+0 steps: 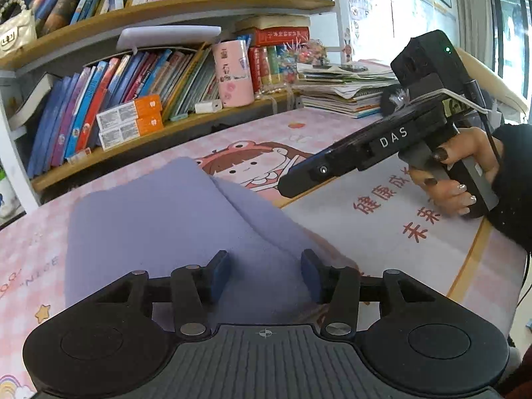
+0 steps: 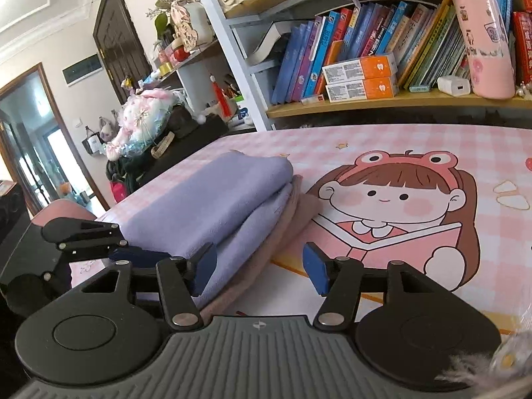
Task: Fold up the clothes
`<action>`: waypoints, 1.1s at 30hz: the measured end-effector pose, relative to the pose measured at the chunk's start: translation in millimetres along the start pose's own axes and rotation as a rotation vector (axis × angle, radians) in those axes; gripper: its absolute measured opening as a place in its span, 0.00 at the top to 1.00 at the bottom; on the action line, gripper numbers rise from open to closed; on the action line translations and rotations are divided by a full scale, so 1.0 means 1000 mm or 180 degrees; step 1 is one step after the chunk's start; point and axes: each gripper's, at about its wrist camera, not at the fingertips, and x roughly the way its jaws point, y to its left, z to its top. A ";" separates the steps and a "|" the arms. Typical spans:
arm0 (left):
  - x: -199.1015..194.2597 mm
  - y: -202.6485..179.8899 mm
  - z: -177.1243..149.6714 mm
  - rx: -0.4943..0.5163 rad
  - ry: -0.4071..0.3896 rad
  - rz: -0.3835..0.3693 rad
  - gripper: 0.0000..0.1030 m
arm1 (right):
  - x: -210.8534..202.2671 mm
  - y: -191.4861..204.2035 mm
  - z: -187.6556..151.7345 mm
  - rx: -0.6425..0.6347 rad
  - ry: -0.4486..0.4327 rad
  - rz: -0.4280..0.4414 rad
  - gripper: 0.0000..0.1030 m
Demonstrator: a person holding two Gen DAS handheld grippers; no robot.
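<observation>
A folded lavender cloth (image 1: 159, 219) lies on the desk mat, stacked on a pinkish-beige cloth (image 2: 262, 252) whose edge shows beneath it. My left gripper (image 1: 266, 276) hovers over the near end of the stack, open, with the lavender fabric below the gap and neither pad pressing it. In the right wrist view the left gripper (image 2: 116, 244) sits at the stack's near left edge. My right gripper (image 2: 261, 271) is open at the stack's right edge, its left finger (image 2: 202, 266) over the fabric and its right finger over bare mat. From the left wrist view the right gripper (image 1: 292, 183) points at the cloth's right side.
A pink checked cartoon mat (image 2: 415, 139) covers the desk. A bookshelf (image 1: 186, 126) with books, orange boxes and a pink cup (image 1: 232, 73) lines the back. A paper stack (image 1: 342, 89) sits at the back right. A person's hand (image 1: 465, 173) holds the right gripper.
</observation>
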 end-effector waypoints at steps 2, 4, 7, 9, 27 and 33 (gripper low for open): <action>-0.010 0.000 0.000 0.0040 -0.0076 0.0031 0.40 | 0.000 0.001 -0.002 0.0001 0.0019 0.0002 0.42; -0.027 0.006 0.000 0.0024 -0.0215 0.0015 0.27 | 0.001 0.003 -0.004 0.0043 0.0038 -0.0012 0.37; -0.050 0.027 0.004 -0.0200 -0.0444 0.0084 0.21 | 0.003 0.009 -0.006 0.0130 0.0056 -0.0032 0.27; -0.064 0.047 0.002 -0.0449 -0.0572 0.0210 0.15 | 0.004 0.013 -0.008 0.0267 0.0030 -0.0001 0.20; -0.016 0.177 -0.046 -0.2376 -0.0233 -0.0492 0.04 | 0.028 0.040 0.011 0.1695 0.0425 -0.0461 0.10; 0.006 0.187 -0.059 -0.2534 -0.0133 -0.0741 0.04 | 0.044 0.048 0.014 0.1642 0.0560 -0.0734 0.25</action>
